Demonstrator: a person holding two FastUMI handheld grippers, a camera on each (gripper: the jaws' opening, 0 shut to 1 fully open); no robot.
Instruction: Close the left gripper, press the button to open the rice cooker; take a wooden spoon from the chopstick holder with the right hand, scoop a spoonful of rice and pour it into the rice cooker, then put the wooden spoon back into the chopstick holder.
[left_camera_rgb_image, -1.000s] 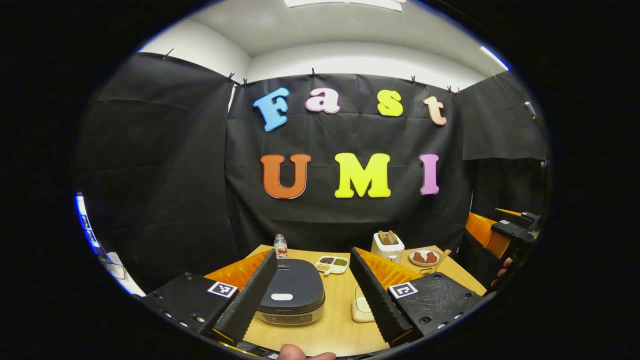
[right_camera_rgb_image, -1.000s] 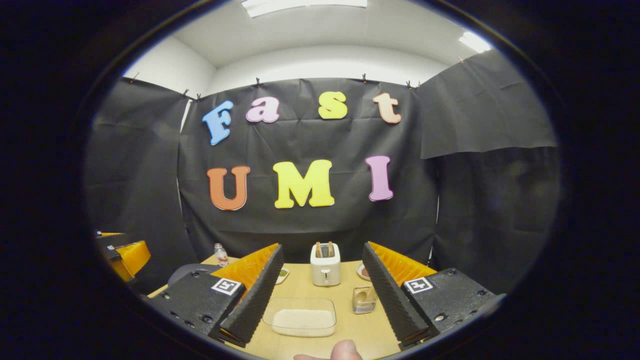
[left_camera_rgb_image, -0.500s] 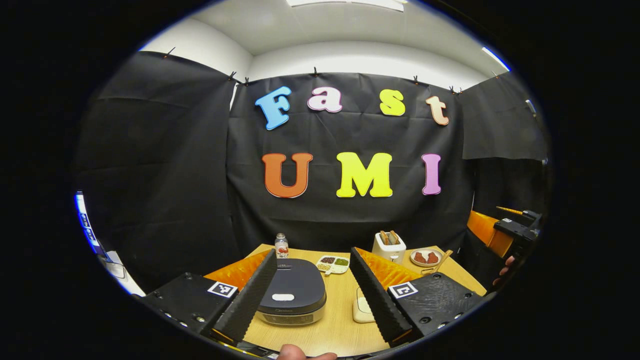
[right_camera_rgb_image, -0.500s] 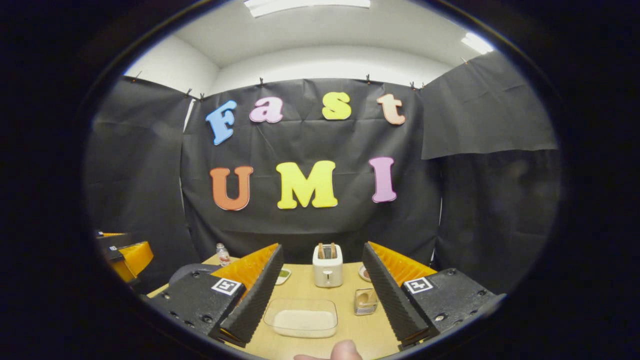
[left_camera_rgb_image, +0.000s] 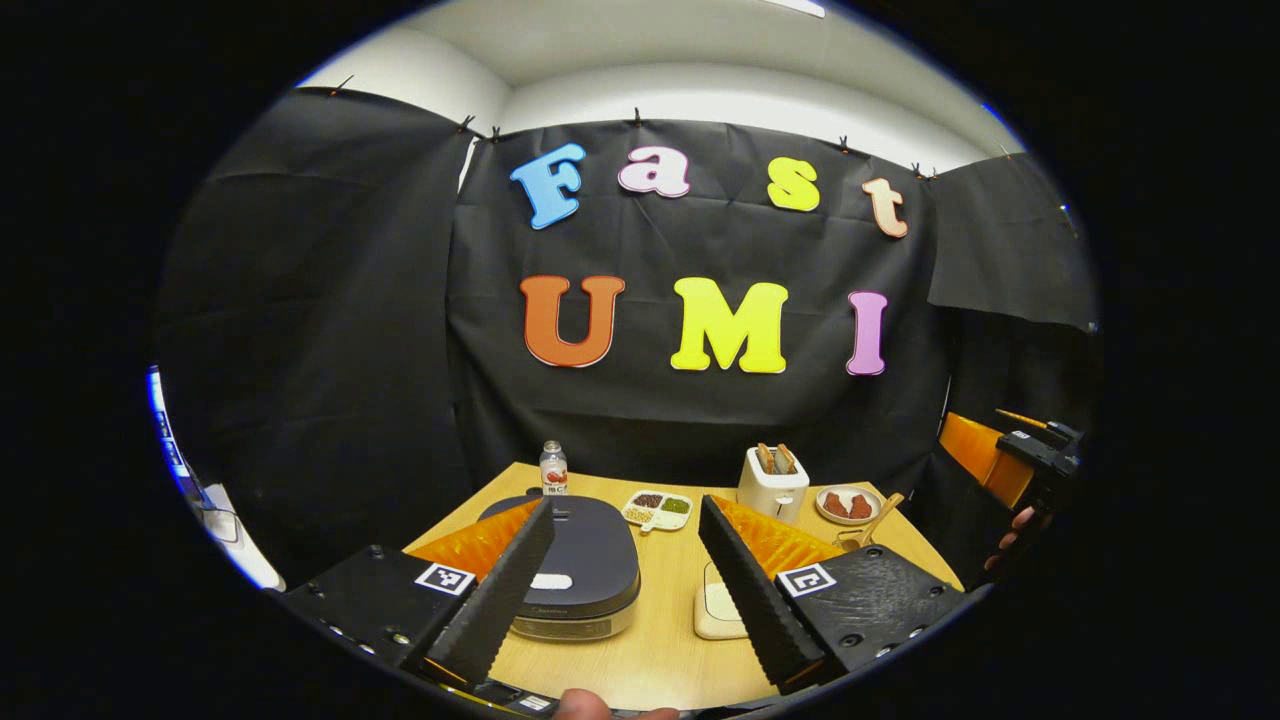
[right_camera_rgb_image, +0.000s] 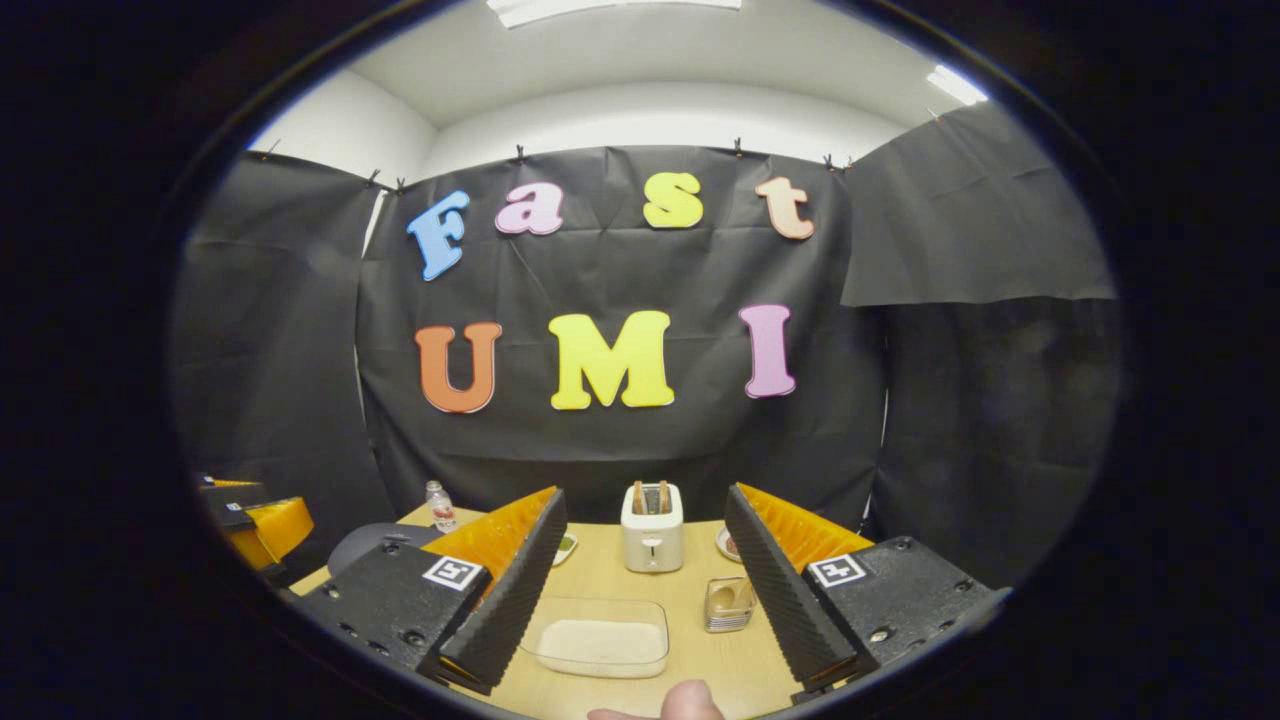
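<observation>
The rice cooker (left_camera_rgb_image: 585, 560) sits shut on the wooden table, dark lid up, with a white button (left_camera_rgb_image: 551, 581) near its front. My left gripper (left_camera_rgb_image: 625, 503) hovers open above and before it; its left finger covers the cooker's left side. A clear container of white rice (right_camera_rgb_image: 600, 645) lies just ahead of my open right gripper (right_camera_rgb_image: 645, 492). To the container's right stands the chopstick holder (right_camera_rgb_image: 728, 603). The wooden spoon (left_camera_rgb_image: 880, 515) leans out of the holder (left_camera_rgb_image: 852, 541). Both grippers hold nothing.
A white toaster (right_camera_rgb_image: 652, 527) stands at the table's back, with a plate of food (left_camera_rgb_image: 848, 504) beside it. A small bottle (left_camera_rgb_image: 552, 468) and a divided snack dish (left_camera_rgb_image: 658, 506) sit behind the cooker. The left gripper (right_camera_rgb_image: 255, 520) shows far left in the right gripper view.
The left gripper view has tipped downward a little, so more of the table and cooker lid shows. The right gripper has barely moved. Both grippers stay open.
</observation>
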